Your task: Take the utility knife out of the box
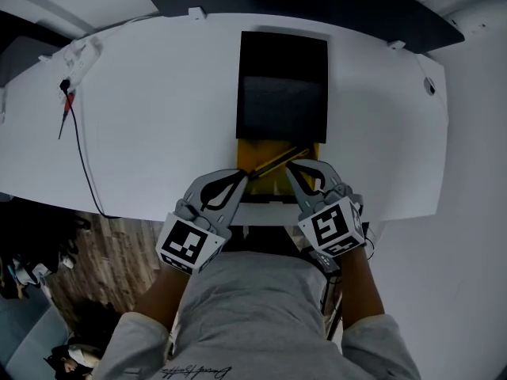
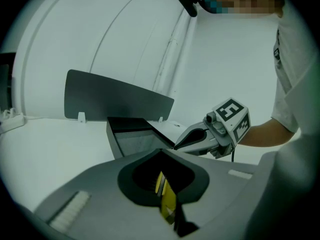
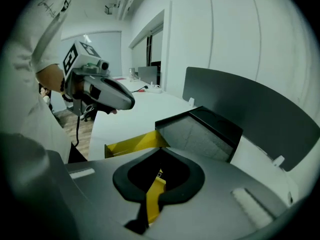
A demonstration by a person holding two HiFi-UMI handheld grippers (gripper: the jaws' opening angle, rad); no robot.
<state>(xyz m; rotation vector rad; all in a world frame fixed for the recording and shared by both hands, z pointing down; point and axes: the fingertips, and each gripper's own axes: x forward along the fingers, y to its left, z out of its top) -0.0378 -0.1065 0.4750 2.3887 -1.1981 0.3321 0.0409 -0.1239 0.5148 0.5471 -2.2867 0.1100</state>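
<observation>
My left gripper [image 1: 242, 176] and right gripper [image 1: 293, 164] each pinch the utility knife [image 1: 277, 161] between their fingers, its long axis slanting near-left to far-right over the box [image 1: 281, 62].

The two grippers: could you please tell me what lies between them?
The utility knife, slanting from left gripper to right gripper over the yellow box, in the head view.

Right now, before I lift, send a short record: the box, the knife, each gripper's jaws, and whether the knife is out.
table: white
box: open, black lid away from the person
yellow base: at the table's near edge
utility knife: yellow and black, slanting over the yellow base
left gripper: jaws shut on one end of the knife
right gripper: jaws shut on the other end
knife clear of box: cannot tell
</observation>
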